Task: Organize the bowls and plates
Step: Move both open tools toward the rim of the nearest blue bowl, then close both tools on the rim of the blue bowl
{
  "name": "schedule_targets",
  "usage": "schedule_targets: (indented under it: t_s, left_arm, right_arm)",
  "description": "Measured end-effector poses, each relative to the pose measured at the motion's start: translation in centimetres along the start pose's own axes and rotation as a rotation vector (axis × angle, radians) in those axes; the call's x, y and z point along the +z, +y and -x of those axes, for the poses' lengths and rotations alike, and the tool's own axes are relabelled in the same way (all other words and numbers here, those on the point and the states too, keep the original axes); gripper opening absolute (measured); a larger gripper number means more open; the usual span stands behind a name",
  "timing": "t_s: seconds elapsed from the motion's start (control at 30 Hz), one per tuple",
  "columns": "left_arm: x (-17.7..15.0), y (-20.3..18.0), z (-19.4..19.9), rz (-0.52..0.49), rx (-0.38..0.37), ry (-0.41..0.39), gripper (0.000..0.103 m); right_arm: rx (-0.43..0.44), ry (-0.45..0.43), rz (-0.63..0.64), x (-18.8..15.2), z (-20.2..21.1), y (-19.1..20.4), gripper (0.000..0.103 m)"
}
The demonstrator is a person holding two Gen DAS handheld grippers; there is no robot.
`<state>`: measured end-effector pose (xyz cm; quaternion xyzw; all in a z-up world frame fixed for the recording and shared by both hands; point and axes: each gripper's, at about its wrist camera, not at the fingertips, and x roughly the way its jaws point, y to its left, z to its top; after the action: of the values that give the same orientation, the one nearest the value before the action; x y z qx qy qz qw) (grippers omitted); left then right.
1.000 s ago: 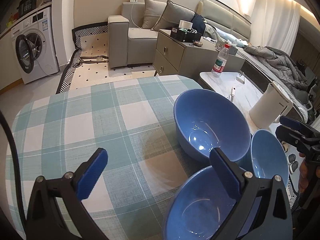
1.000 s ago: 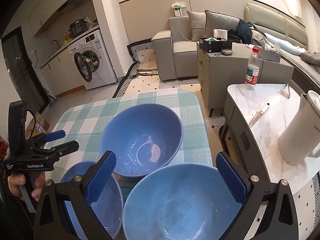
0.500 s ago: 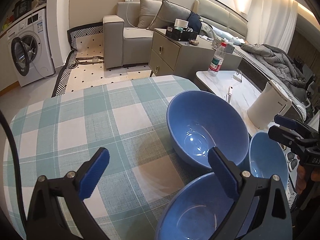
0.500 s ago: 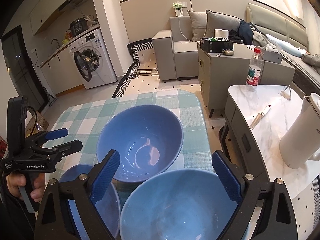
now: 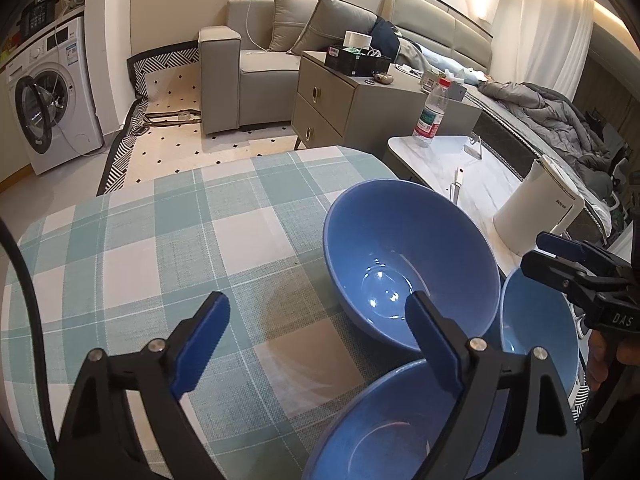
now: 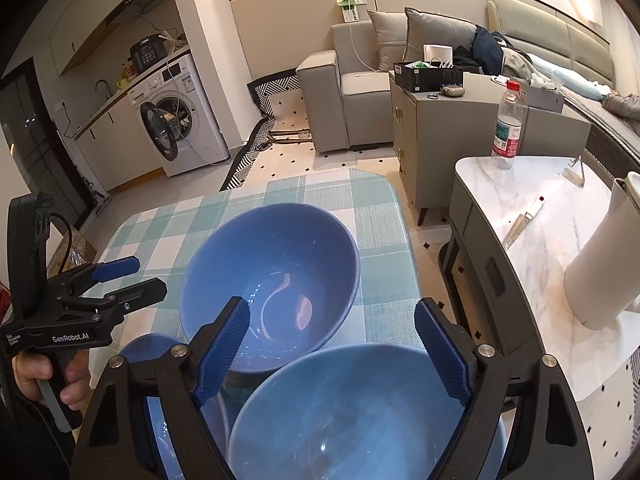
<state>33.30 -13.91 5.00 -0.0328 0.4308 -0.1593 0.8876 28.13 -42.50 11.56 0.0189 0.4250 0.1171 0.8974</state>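
Three blue bowls clustered on the checked desk [image 5: 168, 240].
Left tongs [image 5: 316, 344] spread wide, right pad over near bowl [image 5: 384, 436]; right tongs [image 6: 346, 350] apart above pale bowl [image 6: 352, 416], behind big bowl [image 6: 276, 276].

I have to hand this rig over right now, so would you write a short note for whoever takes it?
Left gripper: open, empty, above the checked tablecloth beside the bowls.
Right gripper: open, empty, above the nearest bowl.
Three blue bowls sit close together: the far bowl, the nearest bowl, and the left bowl, which the grippers partly hide.
Done: nothing stacked yet; no plates in view.
Left: nest the bowls, probably into one stack.
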Motion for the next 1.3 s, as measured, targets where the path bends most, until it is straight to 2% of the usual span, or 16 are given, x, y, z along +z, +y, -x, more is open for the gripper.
schedule_targets:
  t_s: [0.1, 0.23, 0.4, 0.7, 0.8, 0.83, 0.97, 1.07, 1.2, 1.3]
  left_arm:
    - [0.1, 0.0, -0.4, 0.0, -0.004, 0.005, 0.089]
    - [0.4, 0.0, -0.9, 0.006, -0.015, 0.024, 0.078]
    - [0.7, 0.0, -1.5, 0.004, -0.012, 0.035, 0.077]
    - [0.7, -0.3, -2.8, -0.008, -0.005, 0.07, 0.076]
    - [0.7, -0.5, -3.4, -0.022, -0.009, 0.097, 0.064]
    - [0.7, -0.6, -3.5, -0.024, -0.005, 0.103, 0.063]
    - [0.8, -0.6, -3.7, -0.027, 0.004, 0.108, 0.063]
    - [0.9, -0.7, -3.8, -0.033, 0.006, 0.116, 0.059]
    - [0.9, -0.8, -3.9, -0.035, 0.003, 0.117, 0.057]
    - [1.0, -0.8, -4.0, -0.035, 0.004, 0.119, 0.051]
  right_arm:
    - [0.003, 0.011, -0.003, 0.1, -0.6, -0.2, 0.084]
    - [0.0, 0.02, -0.005, 0.3, -1.2, -0.4, 0.081]
    - [-0.006, 0.033, -0.008, 0.5, -2.0, -0.6, 0.076]
    - [-0.011, 0.053, -0.02, 0.7, -3.5, -1.0, 0.074]
    - [-0.013, 0.055, -0.023, 0.8, -3.8, -1.2, 0.073]
    - [-0.012, 0.057, -0.024, 0.9, -4.0, -1.2, 0.072]
    - [-0.017, 0.067, -0.021, 1.0, -4.4, -1.2, 0.068]
    - [-0.018, 0.075, -0.017, 0.9, -4.7, -1.1, 0.066]
    - [-0.017, 0.08, -0.016, 0.8, -4.8, -1.1, 0.056]
    - [-0.02, 0.078, -0.006, 0.7, -4.9, -1.0, 0.052]
